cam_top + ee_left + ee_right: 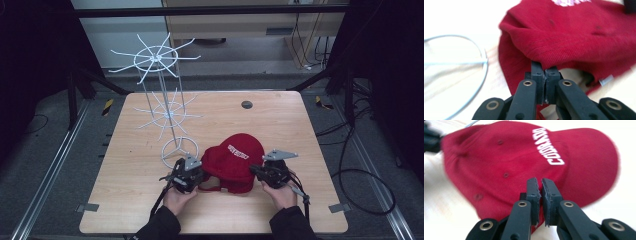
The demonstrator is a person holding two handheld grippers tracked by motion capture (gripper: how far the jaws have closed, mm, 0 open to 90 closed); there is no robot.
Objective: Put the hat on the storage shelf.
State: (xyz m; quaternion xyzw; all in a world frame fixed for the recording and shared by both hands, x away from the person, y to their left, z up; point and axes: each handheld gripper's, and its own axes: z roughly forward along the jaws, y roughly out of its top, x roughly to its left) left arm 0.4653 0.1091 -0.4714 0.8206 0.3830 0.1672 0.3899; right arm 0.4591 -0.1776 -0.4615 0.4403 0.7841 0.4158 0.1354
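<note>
A red cap point(235, 155) with white lettering lies on the wooden table point(280, 115), near its front edge. My left gripper point(201, 173) is at the cap's left side. In the left gripper view the jaws point(544, 68) are pressed together on a fold of the cap's rim point(574, 37). My right gripper point(255, 170) is at the cap's right side. In the right gripper view its jaws point(540, 185) are closed to a thin slit on the lower side of the cap point(519, 157), below the lettering. A hand holds each gripper.
A tall white wire rack point(165, 115) with two tiers of spokes stands just left of the cap; its ring base point(178, 150) point(484, 60) lies close to my left gripper. A small dark round hole point(246, 104) sits at the table's far edge. Cables trail on the floor at the right.
</note>
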